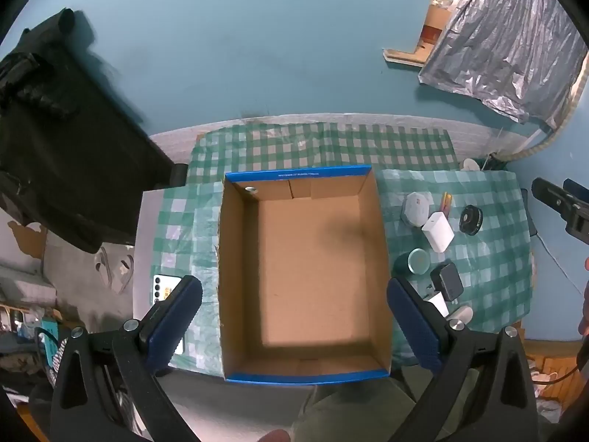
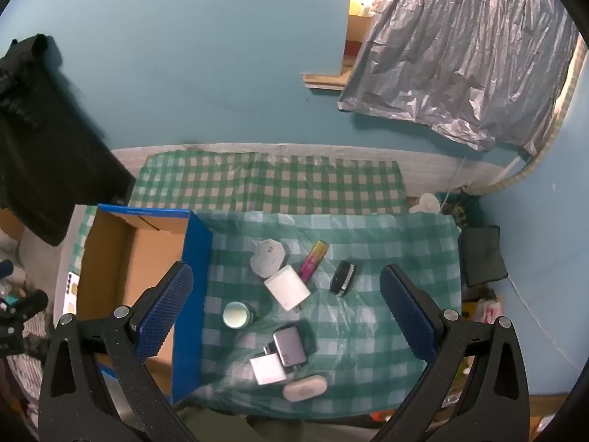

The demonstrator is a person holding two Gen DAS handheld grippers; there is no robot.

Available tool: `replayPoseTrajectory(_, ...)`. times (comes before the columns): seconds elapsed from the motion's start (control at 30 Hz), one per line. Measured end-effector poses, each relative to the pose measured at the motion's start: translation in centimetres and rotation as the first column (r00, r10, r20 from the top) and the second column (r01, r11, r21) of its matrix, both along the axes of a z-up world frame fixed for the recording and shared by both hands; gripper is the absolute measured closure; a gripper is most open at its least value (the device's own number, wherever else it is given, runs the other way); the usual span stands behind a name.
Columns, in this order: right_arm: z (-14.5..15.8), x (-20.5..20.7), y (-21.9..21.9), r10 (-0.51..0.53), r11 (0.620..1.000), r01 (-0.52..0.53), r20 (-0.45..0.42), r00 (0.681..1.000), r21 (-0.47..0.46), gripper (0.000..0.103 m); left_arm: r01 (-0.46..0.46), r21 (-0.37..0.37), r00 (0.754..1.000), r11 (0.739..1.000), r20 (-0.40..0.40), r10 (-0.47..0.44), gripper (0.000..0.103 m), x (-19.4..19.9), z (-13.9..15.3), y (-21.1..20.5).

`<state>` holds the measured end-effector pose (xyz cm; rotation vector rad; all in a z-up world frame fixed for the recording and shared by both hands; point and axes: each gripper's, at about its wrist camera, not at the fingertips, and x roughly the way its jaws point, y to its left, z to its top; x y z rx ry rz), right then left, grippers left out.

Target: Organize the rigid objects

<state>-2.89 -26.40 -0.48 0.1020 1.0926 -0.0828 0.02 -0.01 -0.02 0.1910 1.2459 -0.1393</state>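
An empty cardboard box (image 1: pixel 305 272) with a blue rim sits on the green checked cloth, below my open left gripper (image 1: pixel 294 316); it also shows at the left in the right wrist view (image 2: pixel 125 269). To its right lie several small objects: a white octagonal case (image 2: pixel 268 258), a white charger (image 2: pixel 288 287), a pink-yellow lighter (image 2: pixel 313 260), a black round item (image 2: pixel 343 278), a green tin (image 2: pixel 236 315), a grey charger (image 2: pixel 291 345), a small white plug (image 2: pixel 268 368) and a white oval case (image 2: pixel 305 387). My right gripper (image 2: pixel 287 316) is open and empty above them.
A white phone (image 1: pixel 165 291) lies left of the box. A black bag (image 1: pixel 62 140) hangs at the left. The blue wall and a grey plastic sheet (image 2: pixel 460 55) are behind. A dark cushion (image 2: pixel 482 256) lies right of the table.
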Motion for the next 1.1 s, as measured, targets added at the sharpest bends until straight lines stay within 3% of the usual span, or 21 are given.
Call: replayPoseTrajectory(1.1,-0.82,0.13,0.41,0.008,1.000,-0.008,-0.017,1.000,0.007,0.001,0.023,0.014,0.999,1.000,0.022,-0.024,0.002,-0.14,-0.20,-0.19)
